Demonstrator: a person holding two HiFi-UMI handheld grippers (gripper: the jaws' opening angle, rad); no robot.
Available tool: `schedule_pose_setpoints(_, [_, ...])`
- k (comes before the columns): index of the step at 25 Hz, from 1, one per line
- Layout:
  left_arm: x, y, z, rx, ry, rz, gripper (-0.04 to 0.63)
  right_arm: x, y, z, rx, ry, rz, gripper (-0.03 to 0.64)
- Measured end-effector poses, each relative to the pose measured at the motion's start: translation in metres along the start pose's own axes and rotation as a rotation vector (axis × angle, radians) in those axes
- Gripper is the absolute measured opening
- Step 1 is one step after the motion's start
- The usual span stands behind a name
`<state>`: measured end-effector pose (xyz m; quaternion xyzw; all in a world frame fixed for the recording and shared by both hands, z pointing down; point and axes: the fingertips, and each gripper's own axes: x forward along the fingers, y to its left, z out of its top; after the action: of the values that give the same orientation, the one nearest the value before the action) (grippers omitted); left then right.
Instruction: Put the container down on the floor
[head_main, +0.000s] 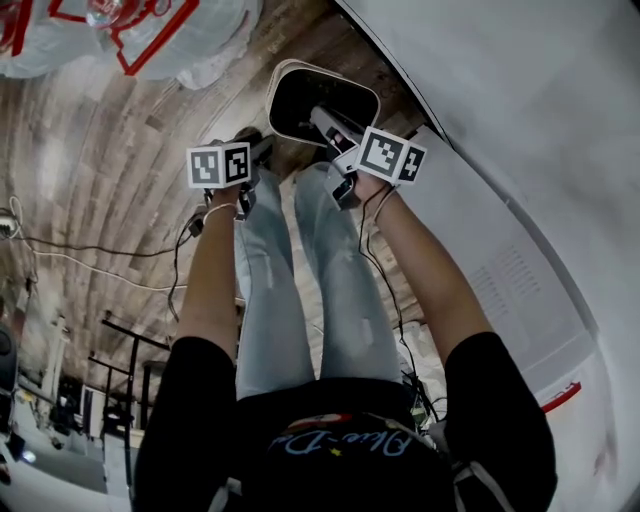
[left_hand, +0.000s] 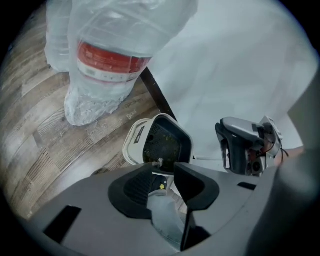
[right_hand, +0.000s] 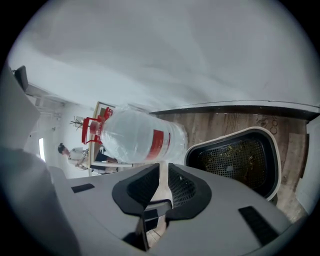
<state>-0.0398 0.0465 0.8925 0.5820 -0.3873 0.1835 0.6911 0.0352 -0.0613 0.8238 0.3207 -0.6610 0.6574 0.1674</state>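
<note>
The container (head_main: 300, 100) is a cream air-fryer basket with a black mesh inside, and it stands on the wooden floor close to the white wall. It also shows past the jaws as the container (left_hand: 162, 142) and the container (right_hand: 235, 160). My right gripper (head_main: 325, 125) hangs over its open top, its jaws only a narrow slit apart with nothing between them (right_hand: 163, 167). From the left gripper view, the right gripper (left_hand: 230, 145) appears off to the container's right. My left gripper (head_main: 258, 148) is just left of the container, open (left_hand: 167, 172), with only the jeans showing through the gap.
Large water bottles wrapped in plastic (head_main: 150, 40) (left_hand: 110, 55) (right_hand: 140, 137) stand on the floor beyond the container. A white wall (head_main: 520, 120) runs along the right. The person's legs in jeans (head_main: 300, 280) are below both grippers. Cables (head_main: 90, 260) cross the floor at left.
</note>
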Motion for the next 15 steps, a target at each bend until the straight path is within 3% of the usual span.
schedule_pose_setpoints(5, [-0.016, -0.043, 0.017, 0.011, -0.068, -0.121, 0.025, -0.020, 0.012, 0.011, 0.016, -0.045, -0.023, 0.011])
schedule_pose_setpoints(8, [-0.033, -0.064, 0.027, -0.008, -0.129, -0.186, 0.015, -0.035, 0.025, 0.014, 0.036, -0.075, -0.023, 0.000])
schedule_pose_setpoints(10, [-0.046, -0.077, 0.032, 0.008, -0.158, -0.210, 0.012, -0.043, 0.042, 0.018, -0.009, -0.083, 0.008, 0.000])
schedule_pose_setpoints(15, [-0.083, -0.108, 0.035, 0.074, -0.216, -0.198, 0.008, -0.079, 0.092, 0.030, -0.119, -0.149, 0.092, 0.000])
